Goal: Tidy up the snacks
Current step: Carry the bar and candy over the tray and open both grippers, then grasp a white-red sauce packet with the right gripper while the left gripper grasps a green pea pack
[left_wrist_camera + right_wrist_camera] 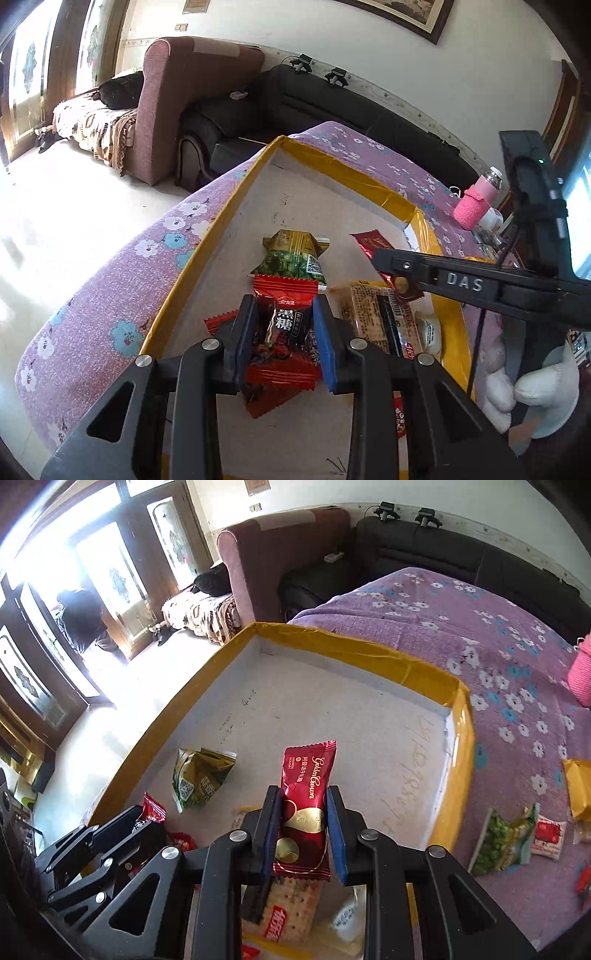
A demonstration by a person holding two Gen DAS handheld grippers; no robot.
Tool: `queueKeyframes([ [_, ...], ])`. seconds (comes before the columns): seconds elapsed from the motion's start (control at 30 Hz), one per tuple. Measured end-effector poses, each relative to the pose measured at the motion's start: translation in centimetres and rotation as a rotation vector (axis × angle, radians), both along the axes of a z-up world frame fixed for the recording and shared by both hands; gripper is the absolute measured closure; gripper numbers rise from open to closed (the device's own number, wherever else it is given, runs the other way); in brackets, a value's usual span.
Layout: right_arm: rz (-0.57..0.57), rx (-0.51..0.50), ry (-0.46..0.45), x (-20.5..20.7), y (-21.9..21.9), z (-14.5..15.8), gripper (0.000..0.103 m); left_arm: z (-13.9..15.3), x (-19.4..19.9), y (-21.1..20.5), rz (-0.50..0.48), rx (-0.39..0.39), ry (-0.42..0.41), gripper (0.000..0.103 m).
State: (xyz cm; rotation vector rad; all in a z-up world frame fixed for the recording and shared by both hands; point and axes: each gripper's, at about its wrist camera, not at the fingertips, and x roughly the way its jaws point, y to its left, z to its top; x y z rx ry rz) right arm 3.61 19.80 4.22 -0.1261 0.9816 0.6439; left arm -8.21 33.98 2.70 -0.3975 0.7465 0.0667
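A shallow cardboard tray with a yellow-taped rim (236,199) (354,650) lies on a purple flowered cloth. My left gripper (284,328) is shut on a red and black candy packet (282,343) just above the tray floor. A green packet (295,258) and a cracker pack (376,317) lie in the tray. My right gripper (303,827) is shut on a dark red Golden Crown candy bar (304,805), held over the tray; it shows in the left wrist view (388,262) from the right. The green packet (199,775) and cracker pack (284,912) lie below.
Loose snacks lie on the cloth right of the tray: a green pea packet (498,842), a small red and white packet (550,836), a yellow packet (578,786). A pink-sleeved bottle (476,203) stands at the far right. Sofas (295,107) stand behind the table.
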Motion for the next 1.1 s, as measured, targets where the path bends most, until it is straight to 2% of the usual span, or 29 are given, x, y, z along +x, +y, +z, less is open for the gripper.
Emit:
queueKeyframes([
  [0.17, 0.008, 0.005, 0.036, 1.1, 1.0, -0.4, 0.075, 0.2, -0.3, 0.3, -0.02, -0.03, -0.019, 0.073],
  [0.27, -0.007, 0.047, 0.034, 1.1, 0.0, 0.7, 0.075, 0.6, -0.7, 0.7, -0.026, -0.078, -0.036, 0.07],
  [0.33, -0.022, 0.077, 0.018, 1.2, -1.5, 2.0, 0.07, 1.0, -1.4, 1.1, -0.026, -0.116, -0.052, 0.065],
  [0.37, -0.039, 0.084, 0.001, 1.2, -2.7, 2.7, 0.068, 1.3, -1.8, 1.2, -0.026, -0.135, -0.067, 0.06],
  [0.43, -0.099, 0.094, -0.041, 1.6, -5.7, 4.0, 0.058, 1.9, -2.9, 1.5, -0.02, -0.172, -0.103, 0.048],
  [0.47, -0.136, 0.095, -0.058, 1.9, -7.4, 4.4, 0.055, 2.1, -3.3, 1.5, -0.016, -0.186, -0.121, 0.039],
  [0.5, -0.177, 0.089, -0.07, 2.3, -9.2, 4.6, 0.051, 2.3, -3.7, 1.4, -0.012, -0.197, -0.137, 0.035],
  [0.57, -0.256, 0.072, -0.074, 3.4, -12.6, 4.2, 0.051, 2.7, -4.2, 0.9, -0.017, -0.211, -0.155, 0.035],
  [0.67, -0.332, 0.068, -0.018, 5.3, -16.1, 2.2, 0.049, 3.1, -4.2, -0.1, -0.036, -0.211, -0.159, 0.035],
  [0.77, -0.343, 0.103, 0.044, 6.1, -17.1, 0.2, 0.049, 3.4, -4.0, -1.3, -0.059, -0.2, -0.151, 0.035],
  [0.87, -0.318, 0.101, 0.046, 6.6, -16.1, -0.7, 0.049, 3.7, -3.9, -2.3, -0.072, -0.183, -0.144, 0.035],
  [0.97, -0.298, 0.041, 0.051, 7.0, -14.3, -1.7, 0.052, 4.0, -3.8, -3.2, -0.084, -0.171, -0.141, 0.035],
  [1.03, -0.266, -0.004, 0.06, 6.4, -13.7, -2.2, 0.067, 4.2, -3.9, -3.7, -0.094, -0.16, -0.142, 0.035],
  [1.07, -0.241, -0.018, 0.054, 5.7, -13.5, -2.3, 0.07, 4.2, -3.9, -4.0, -0.098, -0.155, -0.142, 0.035],
  [1.1, -0.203, -0.036, 0.072, 4.9, -13.4, -2.6, 0.085, 4.3, -3.8, -4.2, -0.104, -0.153, -0.142, 0.035],
])
